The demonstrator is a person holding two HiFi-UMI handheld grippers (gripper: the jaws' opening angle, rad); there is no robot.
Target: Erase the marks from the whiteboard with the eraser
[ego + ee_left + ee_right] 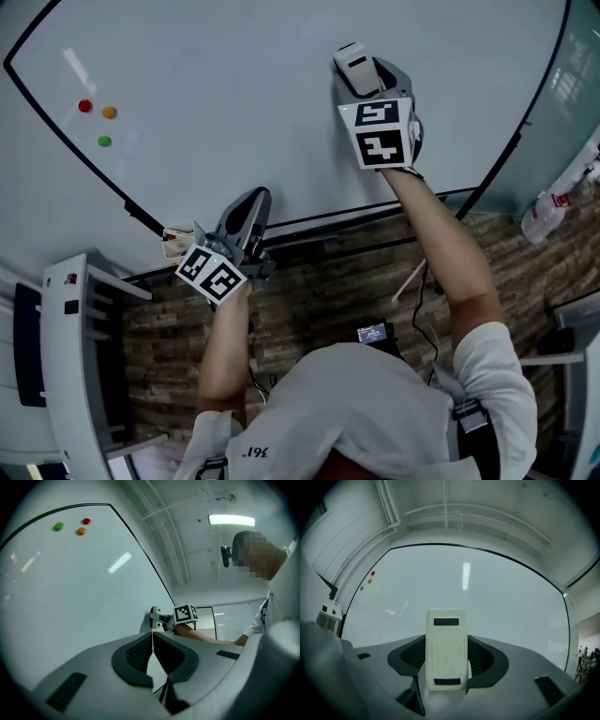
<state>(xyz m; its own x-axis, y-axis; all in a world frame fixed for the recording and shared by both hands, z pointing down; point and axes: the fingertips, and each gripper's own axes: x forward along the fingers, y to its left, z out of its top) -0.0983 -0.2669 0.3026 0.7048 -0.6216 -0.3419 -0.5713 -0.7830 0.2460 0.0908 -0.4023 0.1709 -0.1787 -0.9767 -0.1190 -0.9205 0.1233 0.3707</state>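
- the whiteboard [234, 94] fills the upper part of the head view, with its dark frame curving along the lower edge.
- the right gripper [446, 654] is raised in front of the whiteboard's lower middle part, and its jaws are clamped on either side of the eraser [446, 646].
- the eraser is a pale block with a dark strip at its top and another at its bottom. it stands upright between the jaws, and in the left gripper view it seems to lie against the whiteboard's surface.
- the left gripper [153, 651] sits at the whiteboard's lower edge, left of the right gripper and well apart from it. its jaws are closed tip to tip with nothing between them.
- a red magnet [85, 106], an orange magnet [110, 112] and a green magnet [104, 142] cluster near the whiteboard's left edge, well apart from the eraser.
- a small box [173, 241] rests just below the whiteboard's lower frame, beside the left gripper.
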